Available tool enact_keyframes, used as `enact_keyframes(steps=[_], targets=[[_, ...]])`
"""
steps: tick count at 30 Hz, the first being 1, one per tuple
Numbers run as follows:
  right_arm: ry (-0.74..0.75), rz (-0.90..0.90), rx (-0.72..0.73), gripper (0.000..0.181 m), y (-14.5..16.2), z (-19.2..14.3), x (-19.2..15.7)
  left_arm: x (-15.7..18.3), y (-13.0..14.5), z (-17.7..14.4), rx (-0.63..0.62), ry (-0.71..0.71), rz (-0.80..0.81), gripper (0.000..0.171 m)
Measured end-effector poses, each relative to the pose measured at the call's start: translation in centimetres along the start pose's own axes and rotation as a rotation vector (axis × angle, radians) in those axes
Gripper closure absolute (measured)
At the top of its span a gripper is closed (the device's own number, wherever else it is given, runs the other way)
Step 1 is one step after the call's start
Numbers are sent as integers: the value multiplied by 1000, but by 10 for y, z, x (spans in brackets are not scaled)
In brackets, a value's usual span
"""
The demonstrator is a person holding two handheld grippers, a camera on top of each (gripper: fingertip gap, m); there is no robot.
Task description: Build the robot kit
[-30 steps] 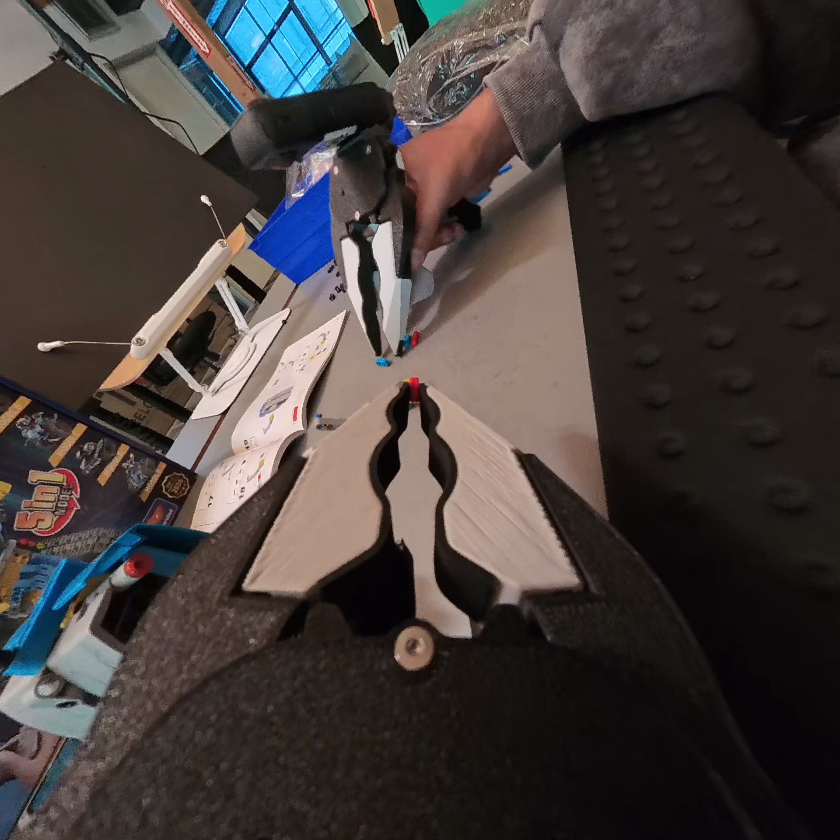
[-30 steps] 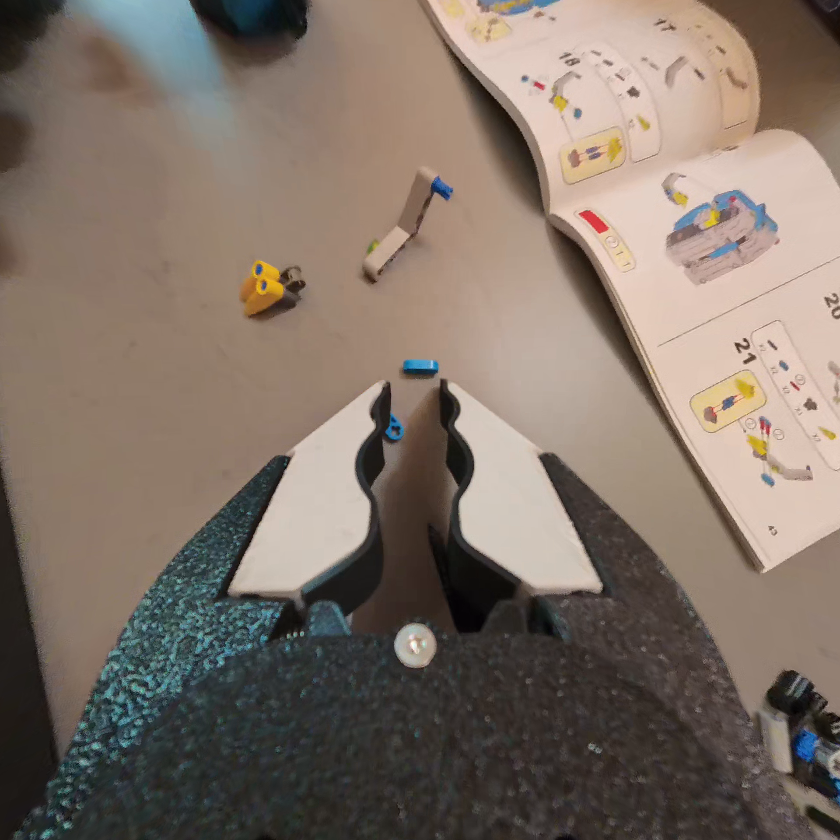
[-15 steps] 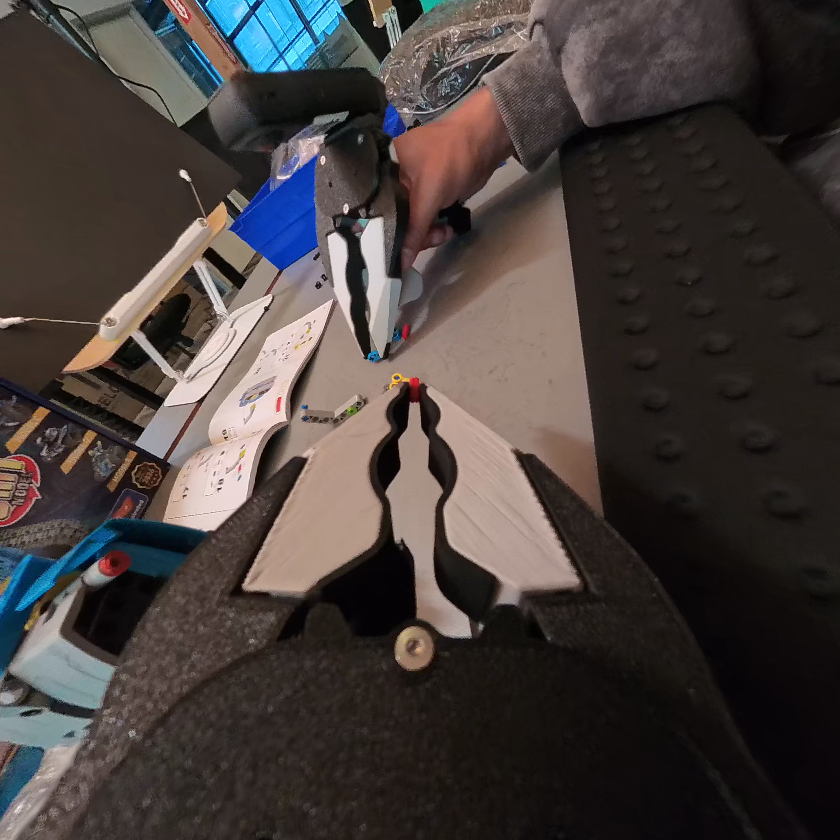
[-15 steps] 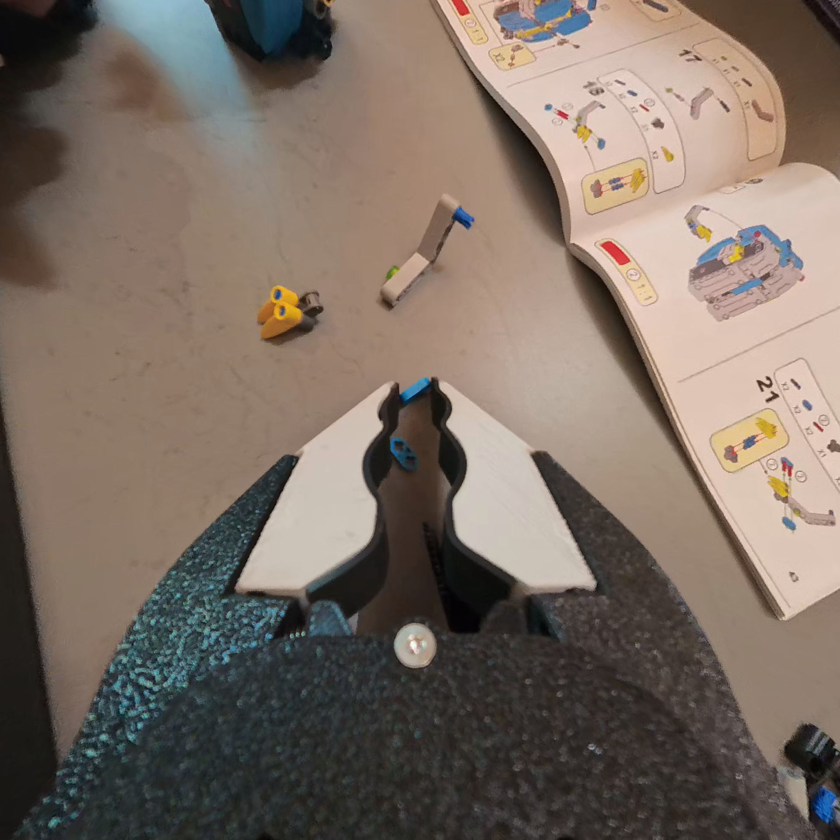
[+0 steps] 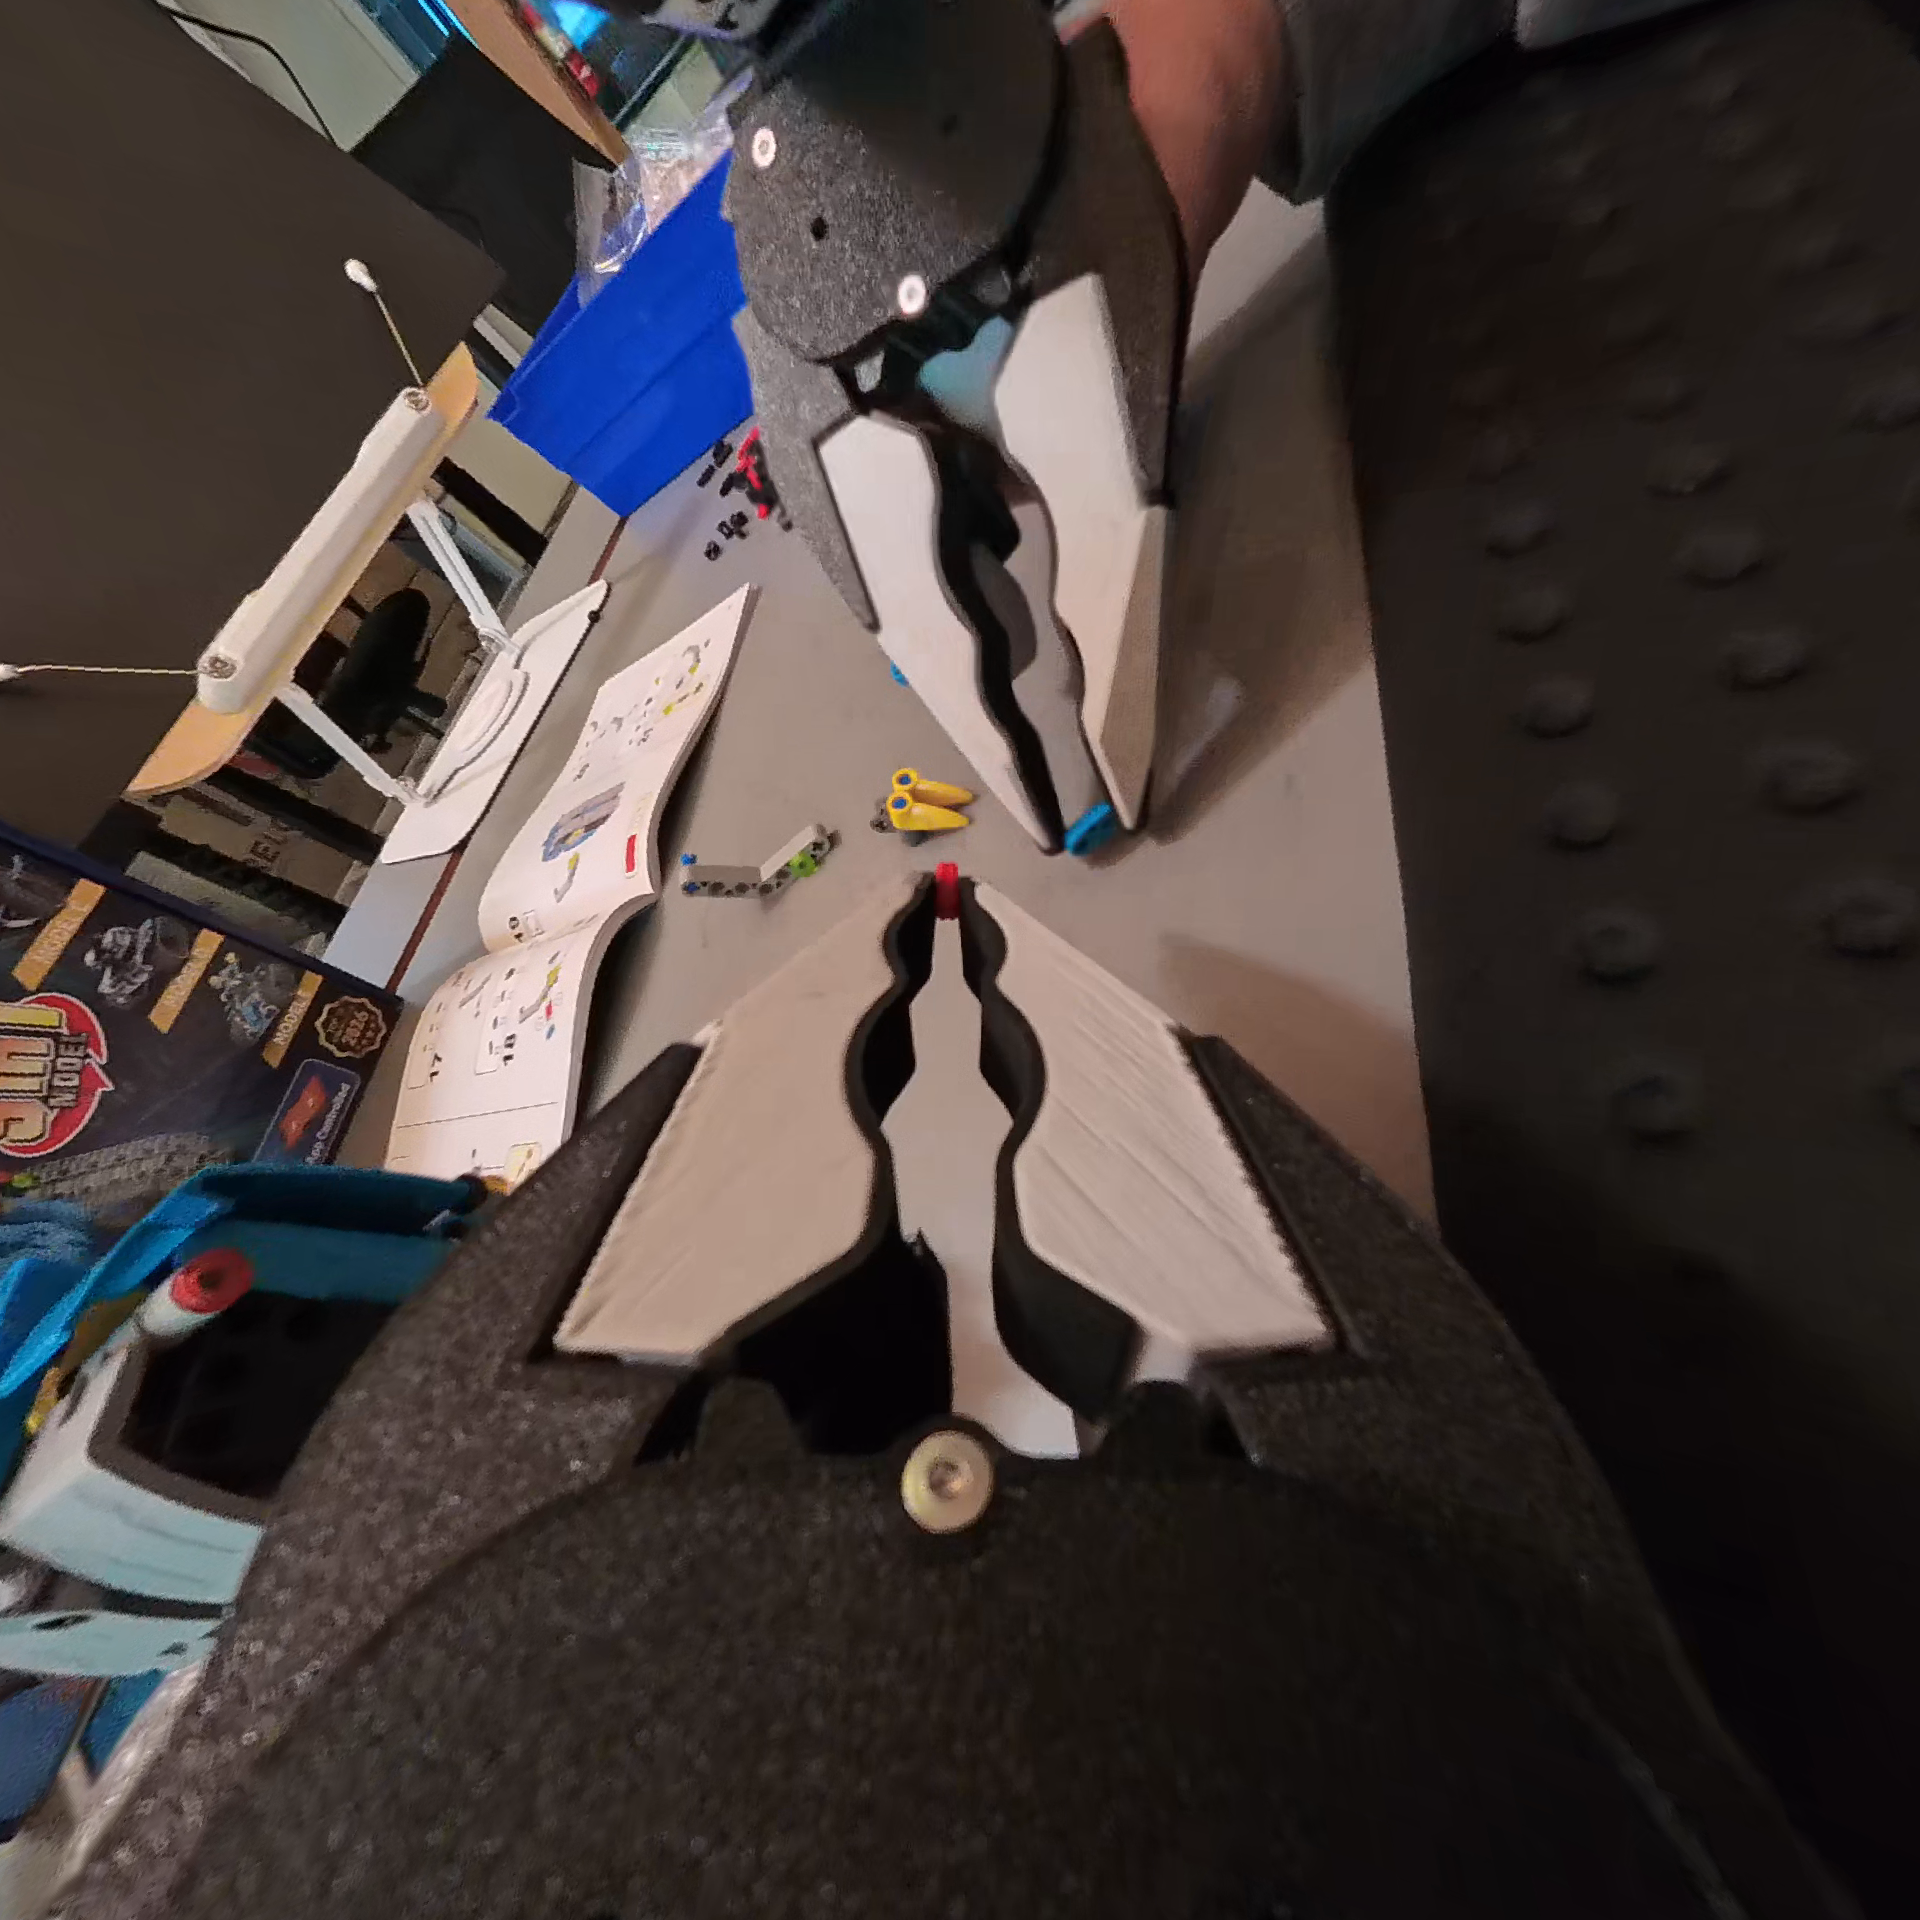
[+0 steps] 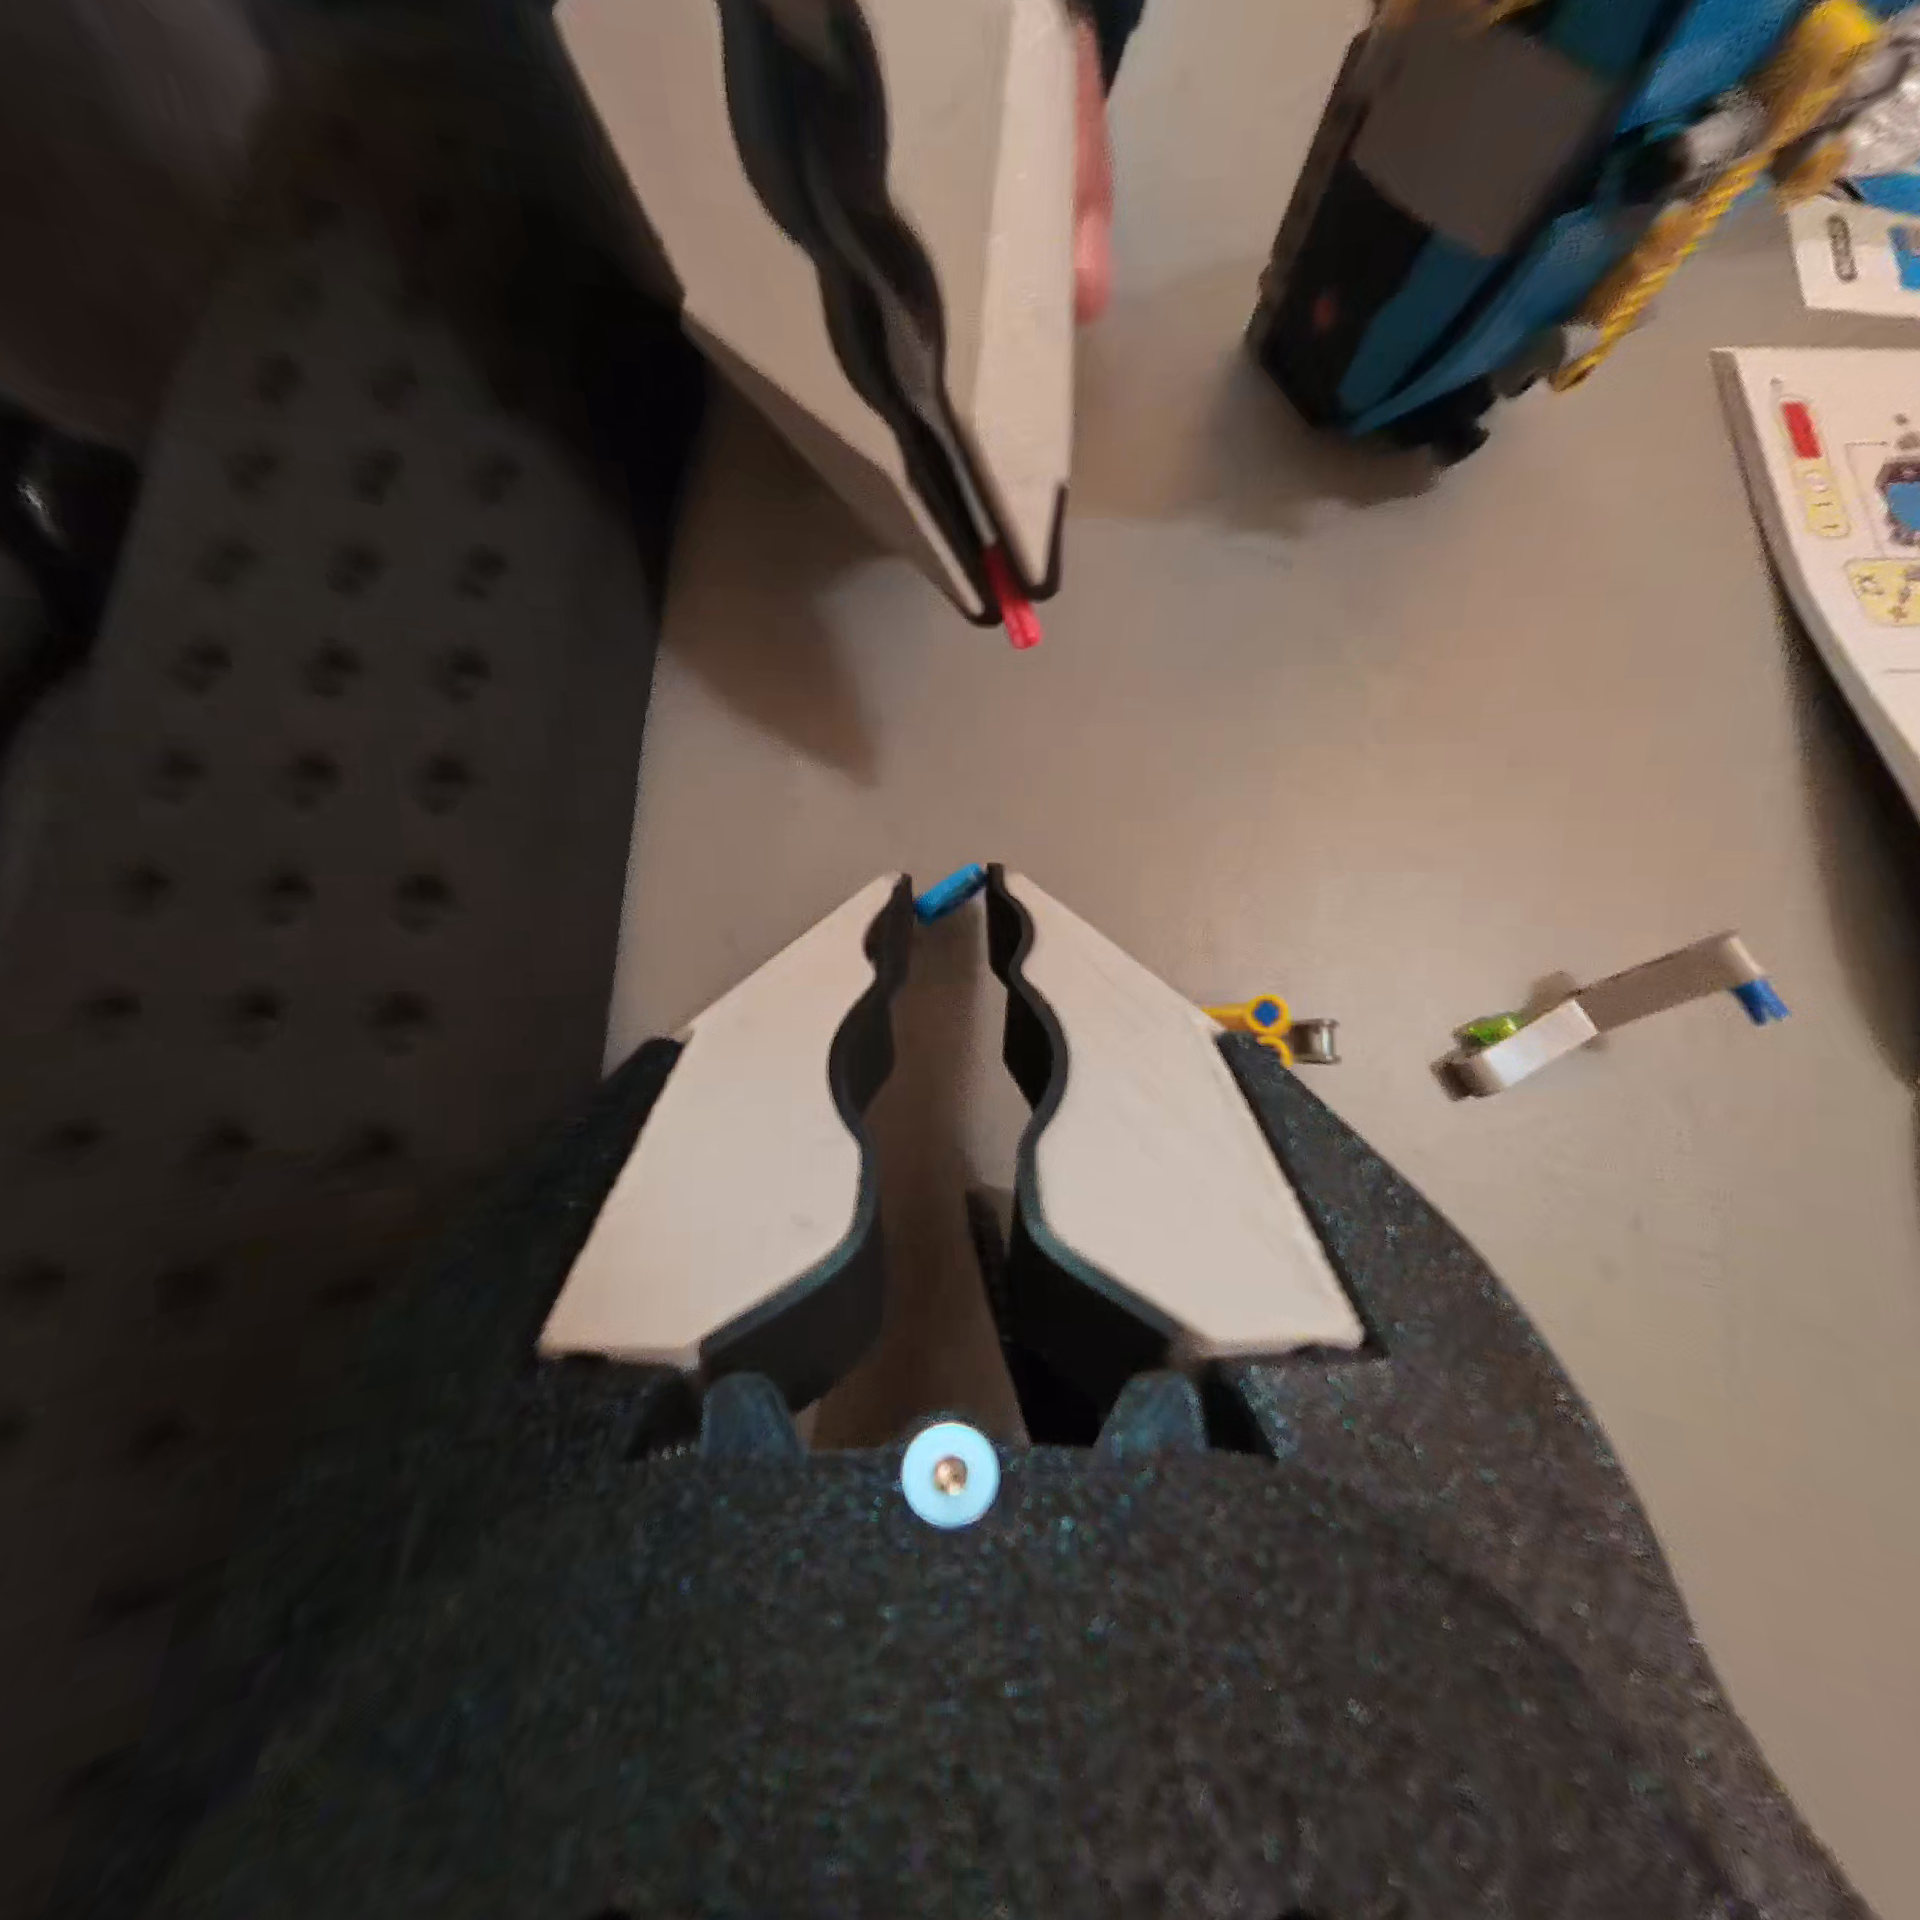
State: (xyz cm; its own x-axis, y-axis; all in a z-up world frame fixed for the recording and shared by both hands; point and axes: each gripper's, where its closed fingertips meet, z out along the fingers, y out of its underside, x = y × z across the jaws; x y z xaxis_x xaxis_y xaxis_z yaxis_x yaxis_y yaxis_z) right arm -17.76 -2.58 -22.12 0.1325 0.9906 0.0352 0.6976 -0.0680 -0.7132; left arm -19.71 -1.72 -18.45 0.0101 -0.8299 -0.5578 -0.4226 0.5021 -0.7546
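We note the left gripper (image 5: 945, 896) pinching a red pin (image 6: 1013, 613), axis pointing toward the right gripper (image 6: 951, 891), which clamps a blue piece (image 6: 948, 890) crosswise.

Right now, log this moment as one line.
left hand-held gripper: shut on red pin | right hand-held gripper: shut on blue piece | tips facing, apart

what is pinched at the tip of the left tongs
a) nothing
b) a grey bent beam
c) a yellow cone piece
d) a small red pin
d: the left tongs are shut on a small red pin, which sticks out past their tips in the right wrist view.
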Motion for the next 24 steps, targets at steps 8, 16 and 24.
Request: enact_keyframes(steps=[8, 16, 24], targets=[[-2, -2, 0, 167, 6, 5, 0, -1, 8, 3, -40, 9, 4, 168], [17, -3, -2, 163, 7, 3, 0, 0, 8, 2, -32, 20, 15, 168], [180, 332, -49, 159, 8, -8, 11, -1, 9, 3, -37, 6, 30, 168]])
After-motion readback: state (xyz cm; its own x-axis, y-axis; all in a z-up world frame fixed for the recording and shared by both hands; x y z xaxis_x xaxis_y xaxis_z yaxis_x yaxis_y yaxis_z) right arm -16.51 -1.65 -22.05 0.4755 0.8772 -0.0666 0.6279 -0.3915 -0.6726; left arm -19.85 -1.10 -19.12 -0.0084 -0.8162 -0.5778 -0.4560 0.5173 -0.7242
